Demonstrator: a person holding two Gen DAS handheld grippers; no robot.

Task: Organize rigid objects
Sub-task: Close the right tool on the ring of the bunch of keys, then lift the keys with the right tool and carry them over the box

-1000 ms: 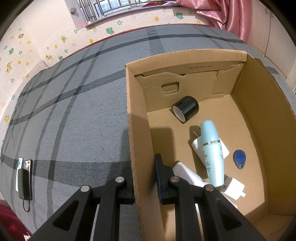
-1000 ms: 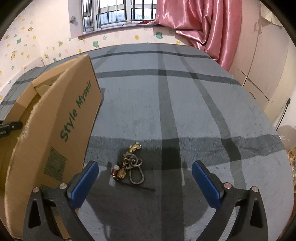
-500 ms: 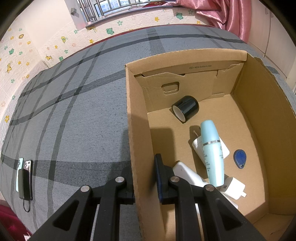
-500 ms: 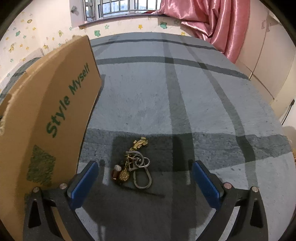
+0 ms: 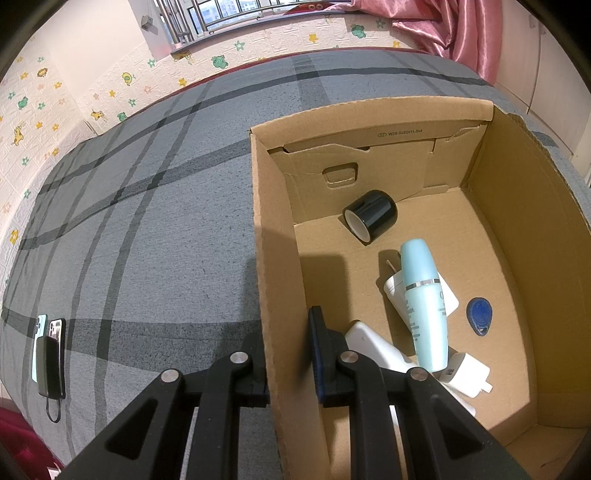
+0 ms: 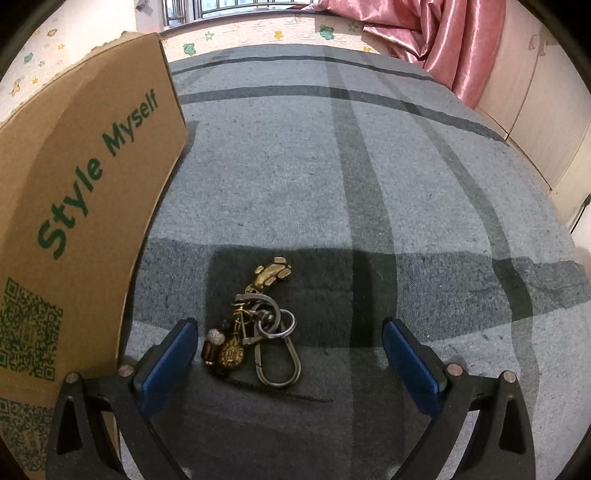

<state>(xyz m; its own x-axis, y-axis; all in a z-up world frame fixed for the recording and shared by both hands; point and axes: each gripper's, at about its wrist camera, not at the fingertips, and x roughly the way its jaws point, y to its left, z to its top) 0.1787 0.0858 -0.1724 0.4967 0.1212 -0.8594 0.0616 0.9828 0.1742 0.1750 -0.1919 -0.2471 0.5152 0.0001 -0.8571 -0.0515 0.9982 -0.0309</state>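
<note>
My left gripper (image 5: 286,354) is shut on the left wall of a cardboard box (image 5: 275,258), one finger inside and one outside. The box holds a black cylinder (image 5: 371,215), a pale blue bottle (image 5: 423,306), a blue key fob (image 5: 479,316) and white items (image 5: 373,345). My right gripper (image 6: 291,354) is open and low over the grey plaid bedcover, with a keychain bunch (image 6: 255,326) lying between its fingers. The box's outer wall (image 6: 74,206) stands just left of the keychain.
Two phones and a dark power bank (image 5: 50,356) lie on the bedcover at the far left. A pink curtain (image 6: 436,33) hangs at the back right. Cupboard doors (image 6: 535,110) stand along the right.
My right gripper has moved forward and down, so the keychain now sits between its fingers. The left gripper and the box have not moved.
</note>
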